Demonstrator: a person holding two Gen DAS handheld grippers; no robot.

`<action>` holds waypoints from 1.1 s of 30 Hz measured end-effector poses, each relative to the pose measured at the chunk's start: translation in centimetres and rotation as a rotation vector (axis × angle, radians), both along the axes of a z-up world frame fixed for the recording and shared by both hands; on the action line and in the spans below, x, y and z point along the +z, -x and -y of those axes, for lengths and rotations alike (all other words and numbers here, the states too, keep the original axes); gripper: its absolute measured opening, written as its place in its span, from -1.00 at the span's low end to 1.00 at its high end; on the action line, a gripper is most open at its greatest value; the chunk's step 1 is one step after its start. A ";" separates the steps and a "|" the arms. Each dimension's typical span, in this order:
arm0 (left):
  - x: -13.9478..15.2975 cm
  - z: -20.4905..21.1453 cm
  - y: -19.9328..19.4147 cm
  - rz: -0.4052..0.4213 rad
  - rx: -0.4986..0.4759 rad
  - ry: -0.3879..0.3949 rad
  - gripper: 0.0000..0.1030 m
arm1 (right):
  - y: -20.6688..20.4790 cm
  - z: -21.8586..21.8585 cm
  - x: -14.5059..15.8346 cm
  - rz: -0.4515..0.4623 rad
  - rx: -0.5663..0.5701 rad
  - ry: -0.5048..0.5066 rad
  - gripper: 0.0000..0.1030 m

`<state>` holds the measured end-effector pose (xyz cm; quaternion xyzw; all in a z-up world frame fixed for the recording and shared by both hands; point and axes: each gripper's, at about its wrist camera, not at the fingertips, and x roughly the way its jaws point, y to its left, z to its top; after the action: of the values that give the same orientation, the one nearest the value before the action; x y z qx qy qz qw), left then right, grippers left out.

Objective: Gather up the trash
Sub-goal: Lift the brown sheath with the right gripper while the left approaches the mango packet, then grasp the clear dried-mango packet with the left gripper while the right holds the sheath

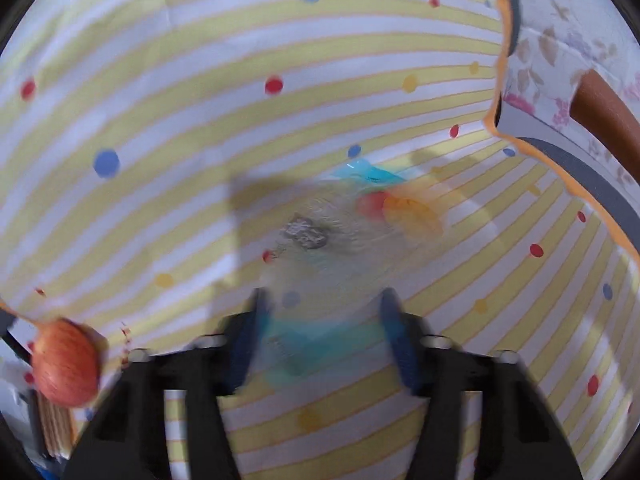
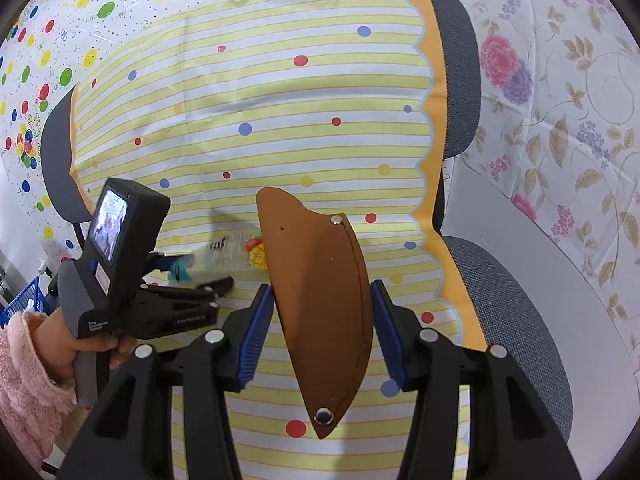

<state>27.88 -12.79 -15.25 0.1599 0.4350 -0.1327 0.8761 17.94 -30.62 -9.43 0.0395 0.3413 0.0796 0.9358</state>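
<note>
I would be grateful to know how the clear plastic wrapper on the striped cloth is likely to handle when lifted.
The clear plastic wrapper looks thin and crinkled, so probably floppy and very light. Its glossy film may slip between the left gripper fingers.

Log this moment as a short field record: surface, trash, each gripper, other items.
surface: striped, dotted cloth draped over a grey chair
trash: clear plastic wrapper with blue and orange print, on the cloth
left gripper: open, around the wrapper's near end
right gripper: holds a brown sheath
other: apple at the cloth's edge
</note>
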 end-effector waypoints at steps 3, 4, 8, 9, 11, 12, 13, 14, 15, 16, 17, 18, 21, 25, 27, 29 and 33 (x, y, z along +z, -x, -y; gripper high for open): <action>0.8 -0.7 0.2 0.010 -0.010 0.043 -1.00 | 0.6 0.2 0.4 0.009 -0.008 -0.008 -0.04; 1.5 -1.0 0.5 0.033 -0.007 0.061 -1.00 | 0.8 0.3 0.5 0.011 -0.010 -0.014 -0.04; 4.0 -1.8 1.6 0.061 -0.002 0.134 -0.97 | 2.0 0.3 1.2 0.022 -0.022 -0.006 -0.04; 4.3 -1.8 1.8 0.060 -0.001 0.136 -0.92 | 2.2 0.4 1.4 0.025 -0.032 -0.003 -0.04; 4.6 -1.4 2.3 0.054 -0.005 0.142 -0.81 | 2.9 1.0 1.8 0.032 -0.061 0.008 -0.04; 4.5 -1.2 2.4 0.047 -0.005 0.146 -0.64 | 3.2 1.3 1.9 0.036 -0.075 0.016 -0.04; 4.7 -1.3 2.8 0.045 -0.006 0.153 -0.42 | 3.4 1.6 1.9 0.038 -0.090 0.025 -0.04; 4.7 -1.1 3.1 0.042 -0.006 0.164 -0.31 | 3.7 2.1 1.9 0.039 -0.110 0.037 -0.04; 4.8 -0.8 3.2 0.045 -0.003 0.169 -0.18 | 3.9 2.5 1.8 0.038 -0.124 0.045 -0.04; 4.8 -0.5 3.4 0.049 0.000 0.175 -0.07 | 3.9 3.1 1.6 0.033 -0.145 0.051 -0.04; 4.8 -0.4 3.7 0.052 0.004 0.179 -0.02 | 3.9 3.6 1.3 0.026 -0.158 0.054 -0.04; 4.8 -0.3 3.8 0.056 0.011 0.181 0.07 | 3.7 4.2 0.9 0.015 -0.175 0.057 -0.04; 4.6 -0.2 3.6 0.053 0.036 0.197 0.15 | 2.0 5.5 -0.7 -0.031 -0.240 0.094 -0.04; 4.1 -1.2 3.0 0.041 0.072 0.233 0.17 | -1.7 6.8 -3.2 -0.097 -0.324 0.189 -0.04; 3.8 -1.7 2.6 0.043 0.092 0.237 0.20 | -3.1 7.3 -4.0 -0.117 -0.350 0.202 -0.04; 3.6 -2.3 2.2 0.049 0.116 0.238 0.34 | -4.4 7.8 -4.7 -0.133 -0.381 0.217 -0.04; 3.1 -3.2 1.0 0.051 0.148 0.241 0.47 | -6.7 8.9 -5.2 -0.165 -0.431 0.240 -0.04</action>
<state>26.92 -9.63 -12.17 0.0241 0.4042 -0.1150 0.9071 24.68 -39.54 -14.67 0.0063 0.4072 -0.1662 0.8981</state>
